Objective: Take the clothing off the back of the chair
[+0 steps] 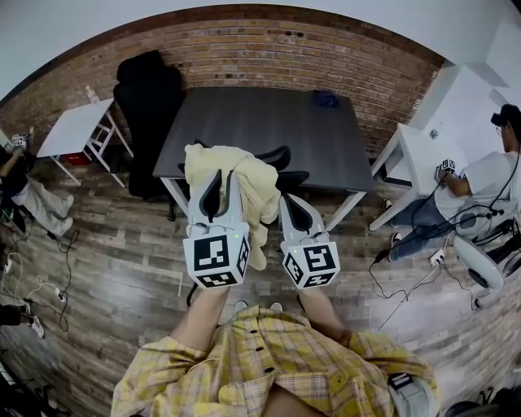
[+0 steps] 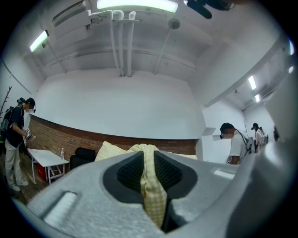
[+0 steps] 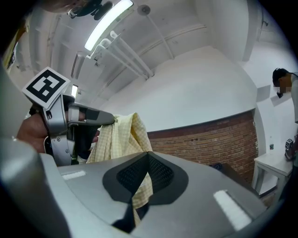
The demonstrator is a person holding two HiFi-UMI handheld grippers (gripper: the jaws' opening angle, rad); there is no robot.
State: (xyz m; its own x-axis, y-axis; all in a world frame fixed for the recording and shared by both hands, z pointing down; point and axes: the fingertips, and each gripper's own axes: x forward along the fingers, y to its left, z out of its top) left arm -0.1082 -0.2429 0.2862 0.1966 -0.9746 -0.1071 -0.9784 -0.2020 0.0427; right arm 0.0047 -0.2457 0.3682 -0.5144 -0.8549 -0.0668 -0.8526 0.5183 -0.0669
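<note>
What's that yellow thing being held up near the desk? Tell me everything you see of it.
A pale yellow checked cloth garment, thin and soft-looking, bunched into loose folds. The left gripper and the right gripper each pinch a fold between shut jaws; the rest droops between and below them. It hangs over a black office chair; whether it touches that is unclear.

Bright, even light comes from ceiling tubes point(image 2: 137, 5), which glare white in both gripper views. Every view bends strongly toward dark, rounded corners. The nearest foreground is soft, and shadows on the floor point(image 1: 122, 269) are faint.
</note>
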